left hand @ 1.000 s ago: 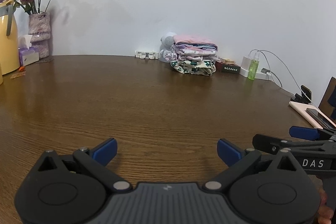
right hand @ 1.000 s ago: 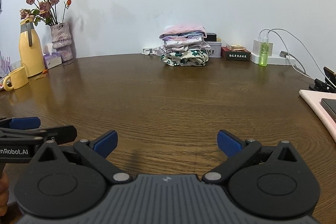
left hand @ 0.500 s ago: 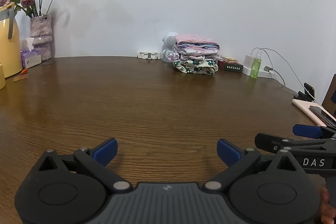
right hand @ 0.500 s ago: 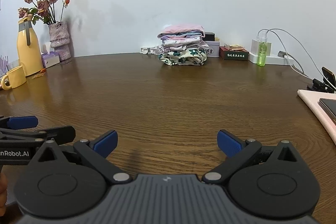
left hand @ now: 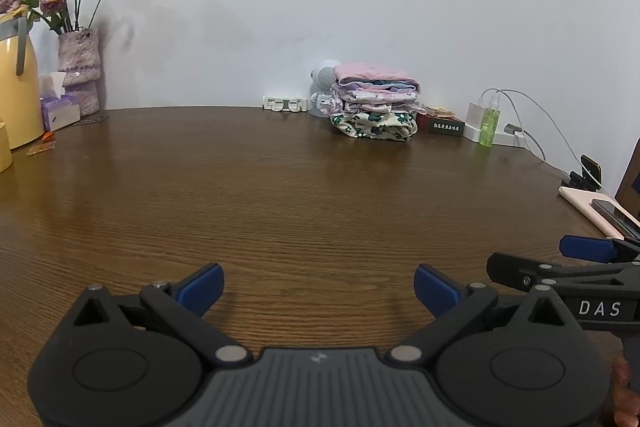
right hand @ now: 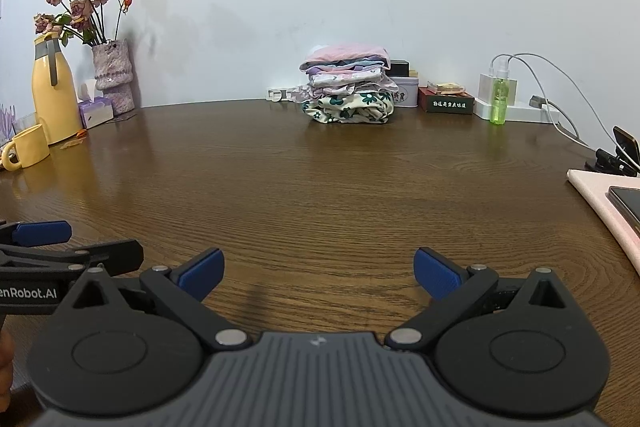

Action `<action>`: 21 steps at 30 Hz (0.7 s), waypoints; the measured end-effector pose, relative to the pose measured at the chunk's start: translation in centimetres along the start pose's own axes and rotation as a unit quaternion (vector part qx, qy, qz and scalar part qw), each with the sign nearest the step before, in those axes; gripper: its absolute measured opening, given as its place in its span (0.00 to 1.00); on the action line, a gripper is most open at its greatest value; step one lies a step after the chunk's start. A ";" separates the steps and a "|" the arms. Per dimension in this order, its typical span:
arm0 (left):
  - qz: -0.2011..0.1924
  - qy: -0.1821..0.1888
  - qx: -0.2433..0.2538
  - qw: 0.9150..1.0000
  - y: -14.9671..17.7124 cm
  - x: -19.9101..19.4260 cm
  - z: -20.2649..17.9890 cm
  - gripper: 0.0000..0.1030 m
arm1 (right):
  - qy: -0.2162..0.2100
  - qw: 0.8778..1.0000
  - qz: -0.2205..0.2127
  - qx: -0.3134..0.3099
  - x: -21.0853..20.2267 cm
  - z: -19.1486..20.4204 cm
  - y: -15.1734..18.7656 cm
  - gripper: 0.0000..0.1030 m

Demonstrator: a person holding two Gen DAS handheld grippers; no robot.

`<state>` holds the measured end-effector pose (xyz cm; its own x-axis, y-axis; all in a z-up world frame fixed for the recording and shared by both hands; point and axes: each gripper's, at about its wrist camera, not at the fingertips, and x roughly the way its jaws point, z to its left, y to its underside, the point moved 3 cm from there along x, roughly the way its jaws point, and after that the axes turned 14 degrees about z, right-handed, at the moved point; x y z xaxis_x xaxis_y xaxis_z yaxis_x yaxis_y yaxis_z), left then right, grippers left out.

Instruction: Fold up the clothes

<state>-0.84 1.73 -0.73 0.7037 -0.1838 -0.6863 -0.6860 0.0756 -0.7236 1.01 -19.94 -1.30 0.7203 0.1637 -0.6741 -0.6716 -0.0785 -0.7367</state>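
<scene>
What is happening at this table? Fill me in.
A person holds a two-finger tool in each hand over a brown wooden table. The left tool and the right tool are both open and hold nothing. A stack of folded clothes sits at the far edge by the wall. No unfolded garment is in view.

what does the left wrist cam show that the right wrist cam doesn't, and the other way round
Only the left wrist view shows the small white round-headed figure behind the stack. Only the right wrist view shows the yellow mug in full and the tin beside the clothes. Both show the stack of folded clothes, the flower vase, the green bottle, the wooden table, and the left gripper and right gripper, both open and empty.
</scene>
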 end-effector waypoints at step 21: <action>0.008 0.006 -0.015 1.000 -0.1 0.3 0.3 1.00 | 0.000 1.000 -0.002 -0.002 0.0 0.0 -0.1 1.00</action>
<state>-0.46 1.97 -0.88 0.6911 -0.1938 -0.6963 -0.7019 0.0498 -0.7105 1.05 -19.98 -1.25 0.7232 0.1646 -0.6707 -0.6677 -0.0814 -0.7399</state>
